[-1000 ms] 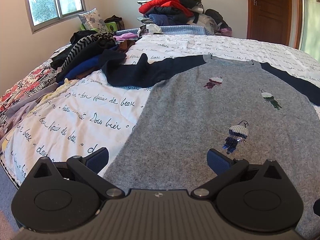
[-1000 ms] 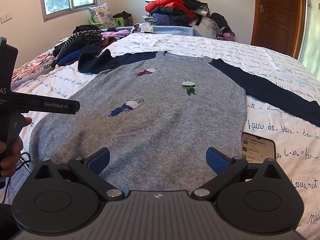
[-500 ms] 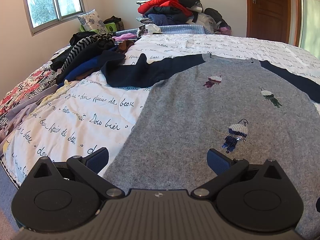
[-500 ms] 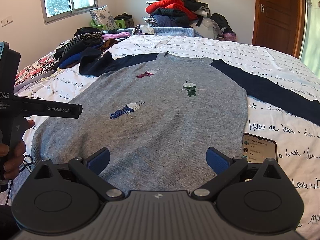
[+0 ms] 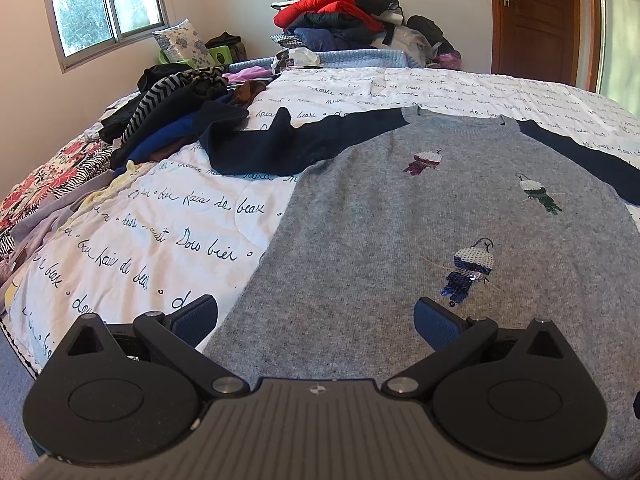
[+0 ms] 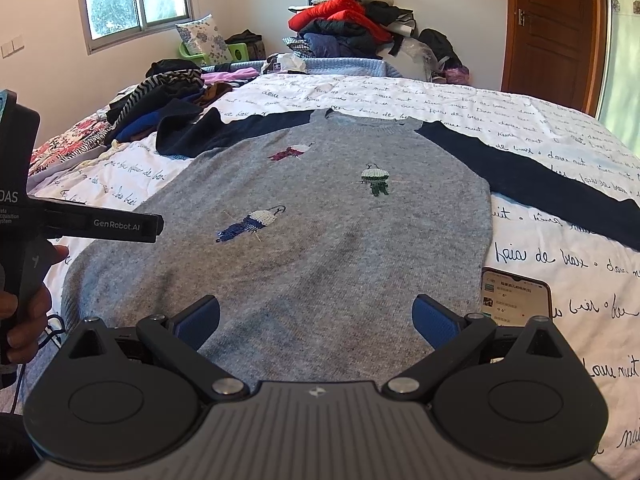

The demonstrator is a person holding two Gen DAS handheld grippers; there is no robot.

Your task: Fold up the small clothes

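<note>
A grey sweater [image 5: 400, 220] with navy sleeves and three sequin birds lies flat, front up, on the bed; it also shows in the right wrist view [image 6: 320, 220]. Its left sleeve [image 5: 300, 140] is bunched toward a clothes pile; its right sleeve [image 6: 540, 188] stretches out to the right. My left gripper [image 5: 316, 320] is open and empty above the sweater's lower left hem. My right gripper [image 6: 316, 316] is open and empty above the lower hem's middle. The left gripper's body [image 6: 80, 224] shows at the left of the right wrist view.
A phone [image 6: 516, 296] lies on the white quilt [image 5: 152, 216] right of the hem. A pile of dark clothes [image 5: 172, 120] sits at the left. A heap of jackets [image 5: 340, 12] stands behind the bed. A wooden door [image 6: 556, 20] is at right.
Both grippers have drifted slightly; the view has shifted a little closer to the sweater. The jaws stay open and the sweater has not moved.
</note>
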